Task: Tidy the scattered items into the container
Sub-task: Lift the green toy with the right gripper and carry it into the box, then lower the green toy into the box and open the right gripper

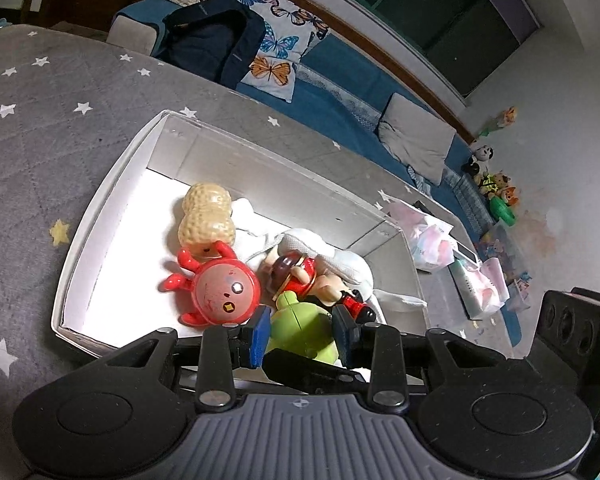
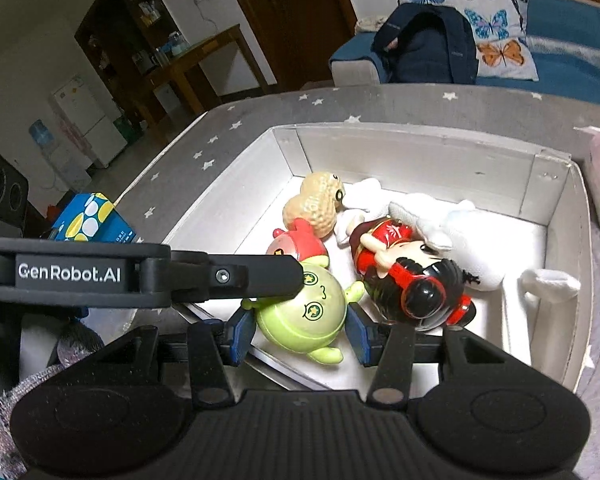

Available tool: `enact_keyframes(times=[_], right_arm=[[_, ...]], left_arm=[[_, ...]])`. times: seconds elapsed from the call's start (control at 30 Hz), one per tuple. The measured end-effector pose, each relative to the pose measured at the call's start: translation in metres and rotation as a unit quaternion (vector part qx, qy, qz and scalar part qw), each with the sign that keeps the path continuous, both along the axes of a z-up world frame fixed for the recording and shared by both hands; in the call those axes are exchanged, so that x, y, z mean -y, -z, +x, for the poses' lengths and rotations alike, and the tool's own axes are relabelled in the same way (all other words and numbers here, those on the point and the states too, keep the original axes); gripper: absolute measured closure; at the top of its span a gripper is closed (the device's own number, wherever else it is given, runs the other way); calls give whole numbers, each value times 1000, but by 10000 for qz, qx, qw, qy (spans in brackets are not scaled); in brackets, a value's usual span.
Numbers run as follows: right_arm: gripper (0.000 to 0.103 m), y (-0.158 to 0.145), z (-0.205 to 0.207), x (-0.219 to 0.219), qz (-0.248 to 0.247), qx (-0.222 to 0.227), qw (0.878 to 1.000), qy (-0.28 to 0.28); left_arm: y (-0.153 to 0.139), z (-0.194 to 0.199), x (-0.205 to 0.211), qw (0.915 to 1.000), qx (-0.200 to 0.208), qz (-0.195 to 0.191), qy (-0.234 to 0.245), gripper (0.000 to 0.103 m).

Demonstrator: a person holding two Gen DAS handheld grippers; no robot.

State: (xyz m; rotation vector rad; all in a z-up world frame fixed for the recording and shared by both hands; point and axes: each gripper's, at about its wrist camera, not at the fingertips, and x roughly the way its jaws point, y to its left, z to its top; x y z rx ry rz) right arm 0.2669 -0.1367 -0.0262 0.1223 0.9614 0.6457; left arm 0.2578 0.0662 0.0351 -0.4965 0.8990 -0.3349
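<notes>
I hold my right gripper [image 2: 300, 330] fingers open around the round green plastic toy [image 2: 304, 316], low in the white cardboard box [image 2: 576, 280], so it lands softly; my left gripper [image 1: 302, 330] fingers are open too

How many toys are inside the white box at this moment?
5. Peanut toy at the far end, red octopus-like toy beside it, green round toy nearest both grippers, red-clad doll, white plush behind. Others could be hidden underneath.

Black tongs [image 2: 300, 332], blue pads [image 2: 242, 334], "GenRobot.AI" lettering
</notes>
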Motion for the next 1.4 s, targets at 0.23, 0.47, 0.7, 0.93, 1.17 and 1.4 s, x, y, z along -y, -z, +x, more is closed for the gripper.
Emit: enact_keyframes(times=[0.23,0.47,0.7,0.93,1.17,1.4], right_arm=[[54,5,8,0,1,-290,9996,47],[54,12,19,1,-55,-469,9988,113],[54,11,19,-3,-220,-432,9988,83],[54,11,16,-4,-270,-319,9991,76],[53,12,15,-3,-253,-261,9993,92],[53,11,14,-2,-229,-260,9994,95]], left_arm=[[5,3,2,10000,-46,72,15,67],[8,4,6,9998,-31,195,70,67],[8,4,11,9992,5,379,92,67],[9,4,13,9991,24,403,83,67],[9,4,13,9991,46,415,90,67],[9,5,14,9991,47,404,98,67]])
